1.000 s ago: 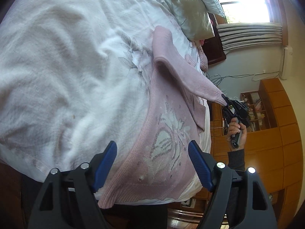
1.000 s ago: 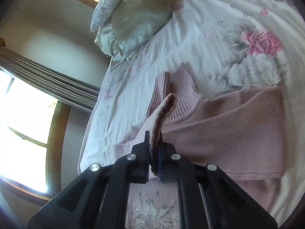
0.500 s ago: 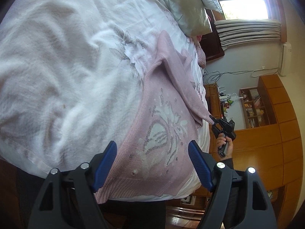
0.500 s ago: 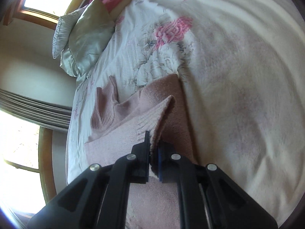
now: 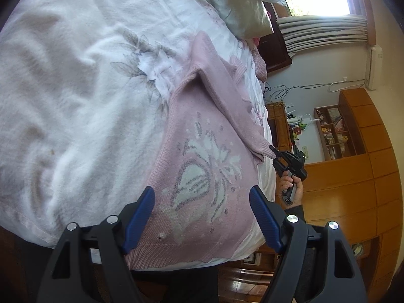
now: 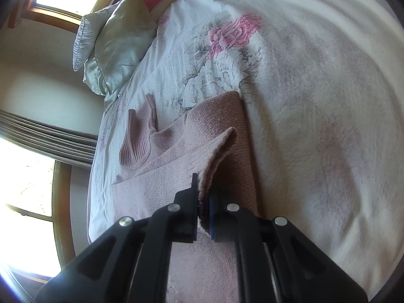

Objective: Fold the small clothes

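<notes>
Two views along hand-held grippers above a bed, where a small pink sweater is partway through being folded.

From the left wrist view: the left gripper hangs with its blue-padded fingers spread wide and nothing between them. Directly beneath and just ahead of it lies the pink sweater, front side up, its hem nearest the gripper at the bed's edge and a pale floral motif showing between the open fingers. The body lies flat on the white floral bedspread, probably so a sleeve can be laid across it. Ahead and to the right, the sleeve runs diagonally from the far shoulder across the chest to its cuff, which is pinched by the right gripper, held in a person's hand off the bed's right edge. Farther off are pillows, a bright window and wooden shelving.

From the right wrist view: the right gripper is clenched on the ribbed cuff, the knit squeezed between its fingers. The sleeve rises from the grip as a raised fold, lifted clear of the body so it can be carried over without dragging. Ahead and left, the ribbed collar rests on the bedspread. Beyond it are the pillows and a curtained window.

The sleeve fold looks unfinished; the empty left gripper seems placed to steady or take the hem.
</notes>
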